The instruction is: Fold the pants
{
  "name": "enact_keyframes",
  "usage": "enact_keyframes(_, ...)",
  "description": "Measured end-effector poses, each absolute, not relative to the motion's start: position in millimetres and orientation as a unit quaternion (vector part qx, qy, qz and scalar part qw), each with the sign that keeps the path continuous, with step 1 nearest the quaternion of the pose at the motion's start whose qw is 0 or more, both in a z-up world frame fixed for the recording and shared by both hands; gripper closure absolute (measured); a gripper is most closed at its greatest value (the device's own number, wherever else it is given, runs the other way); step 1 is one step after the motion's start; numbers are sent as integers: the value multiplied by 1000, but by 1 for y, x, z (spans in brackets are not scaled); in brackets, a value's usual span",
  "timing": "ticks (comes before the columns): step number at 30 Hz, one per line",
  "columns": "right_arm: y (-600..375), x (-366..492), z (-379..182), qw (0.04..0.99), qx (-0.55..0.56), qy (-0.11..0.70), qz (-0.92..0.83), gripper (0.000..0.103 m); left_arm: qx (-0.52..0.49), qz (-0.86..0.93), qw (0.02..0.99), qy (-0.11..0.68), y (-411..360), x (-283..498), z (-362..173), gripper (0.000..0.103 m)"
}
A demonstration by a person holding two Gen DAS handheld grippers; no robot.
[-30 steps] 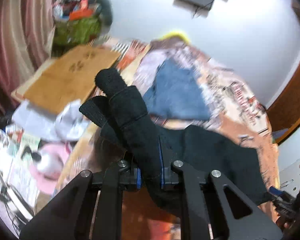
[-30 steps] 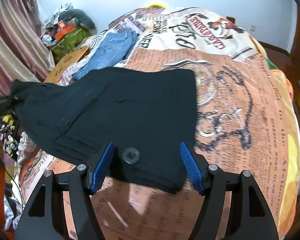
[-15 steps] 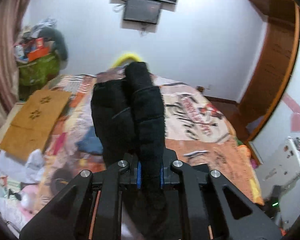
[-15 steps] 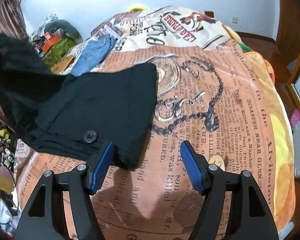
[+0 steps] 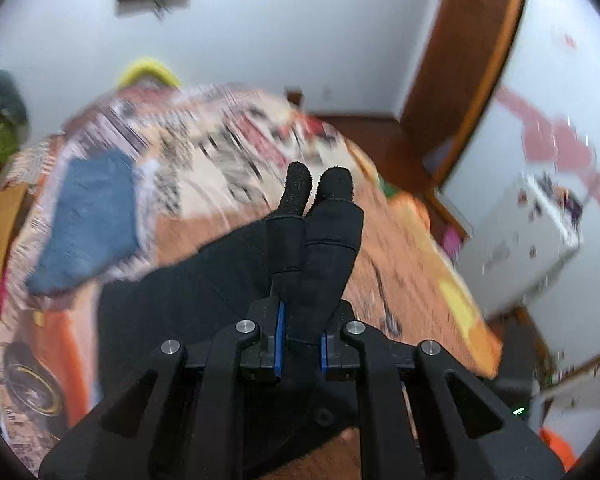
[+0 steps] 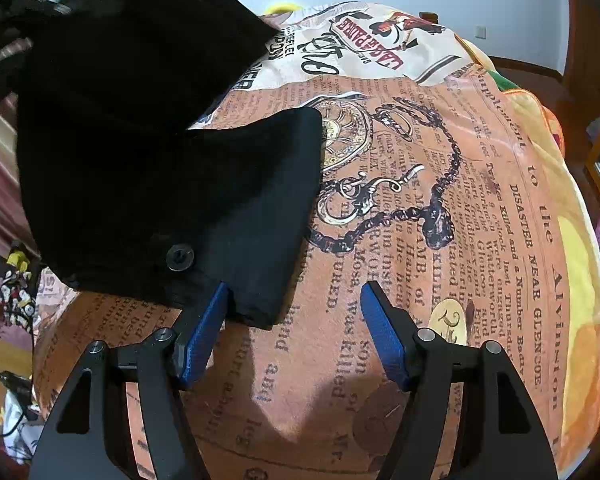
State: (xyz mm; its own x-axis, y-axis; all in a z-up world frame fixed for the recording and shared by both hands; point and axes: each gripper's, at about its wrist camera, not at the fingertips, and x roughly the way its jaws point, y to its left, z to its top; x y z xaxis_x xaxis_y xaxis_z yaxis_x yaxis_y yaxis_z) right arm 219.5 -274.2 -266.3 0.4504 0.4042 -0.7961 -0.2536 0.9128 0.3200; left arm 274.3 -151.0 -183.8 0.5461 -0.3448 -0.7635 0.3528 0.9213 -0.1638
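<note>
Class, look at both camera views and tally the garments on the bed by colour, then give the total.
Black pants: 1
Blue garment: 1
Total: 2

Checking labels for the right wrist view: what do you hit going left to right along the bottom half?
black pants → pants button → right gripper, jaws open over bare bedspread → watch-chain print → yellow blanket edge
</note>
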Motion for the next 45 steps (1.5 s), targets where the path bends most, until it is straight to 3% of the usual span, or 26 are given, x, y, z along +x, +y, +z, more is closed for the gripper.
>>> enact_keyframes(9, -280, 212, -266, 848, 80, 489, 188, 38, 49, -222, 819, 528, -172, 259, -259, 89)
enact_keyframes(11, -280, 211, -266, 848, 80, 490, 186, 38, 54, -224, 817, 528, -171, 257, -258, 79)
enact_keyframes(16, -278, 208, -264, 848, 77, 492, 183, 38, 65, -222, 835, 499, -166, 246, -236, 29)
enact_keyframes(25, -276, 206, -261, 846, 81, 493, 185, 38, 68, -96, 888, 444, -95, 301, -198, 8)
enact_keyframes(30, -271, 209, -262, 844, 77, 496, 189, 38, 78, -16, 885, 459, -44, 360, -212, 7)
enact_keyframes(36, -269, 212, -264, 843, 75, 499, 187, 38, 100, 29, 843, 528, -5, 416, -275, 7)
enact_keyframes(40, -269, 216, -266, 842, 68, 502, 184, 38, 92, 22, 819, 566, 6, 429, -311, 2)
enact_keyframes(45, -270, 222, -267, 842, 61, 504, 182, 38, 62, 10, 818, 572, 17, 417, -318, 2)
